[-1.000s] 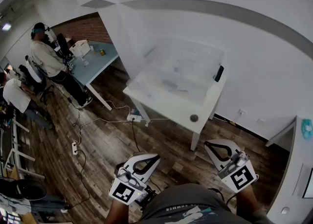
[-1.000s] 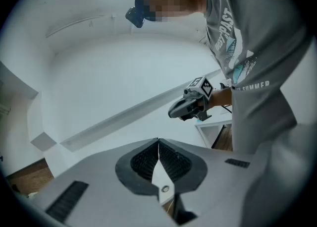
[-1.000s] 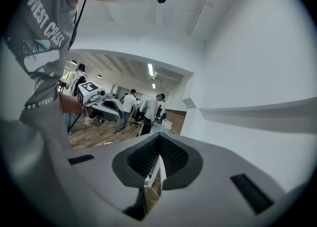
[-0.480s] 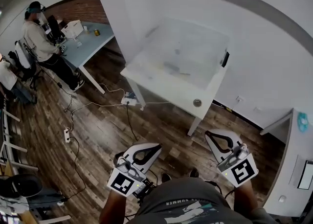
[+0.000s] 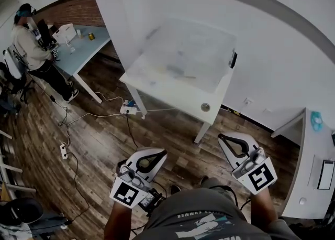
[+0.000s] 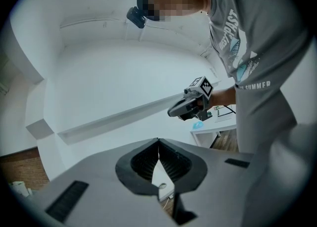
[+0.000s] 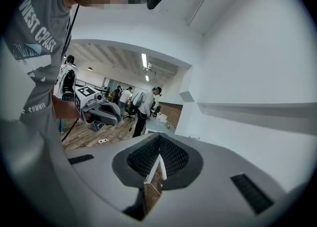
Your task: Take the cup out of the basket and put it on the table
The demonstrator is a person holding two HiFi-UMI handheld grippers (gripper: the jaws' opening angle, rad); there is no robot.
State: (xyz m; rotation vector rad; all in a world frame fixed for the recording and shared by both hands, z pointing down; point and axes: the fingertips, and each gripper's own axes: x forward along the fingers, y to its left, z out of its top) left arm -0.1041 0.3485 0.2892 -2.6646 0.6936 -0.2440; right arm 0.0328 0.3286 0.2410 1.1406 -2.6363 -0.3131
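- Finding the cup comes first, since no view shows it. The top of the white table (image 5: 167, 93) ahead is washed out by light, with only faint smudges near its middle. Neither the cup nor the basket can be told apart there, though presumably both stand on it.
- A small dark flat thing (image 5: 233, 59) sits at the table's far right edge and a round fitting (image 5: 205, 107) near its front corner. Neither looks like part of the task.
- The left gripper (image 5: 163, 153) and the right gripper (image 5: 222, 137) hang low by the person's body, over the wooden floor (image 5: 99, 144) and well apart from the table.
- Both pairs of fingers are pressed together with nothing between them, as each gripper view shows.
- The step in hand, as I judge it, is the approach: walk up until the basket's rim and the cup read clearly, then part one gripper's fingers before reaching in.
- A power strip (image 5: 129, 110) and its cable (image 5: 129, 131) lie on the floor by the near table leg, so feet need care there.
- Coming down over the basket's rim rather than against its wall should serve best, and the free gripper could steady the basket.
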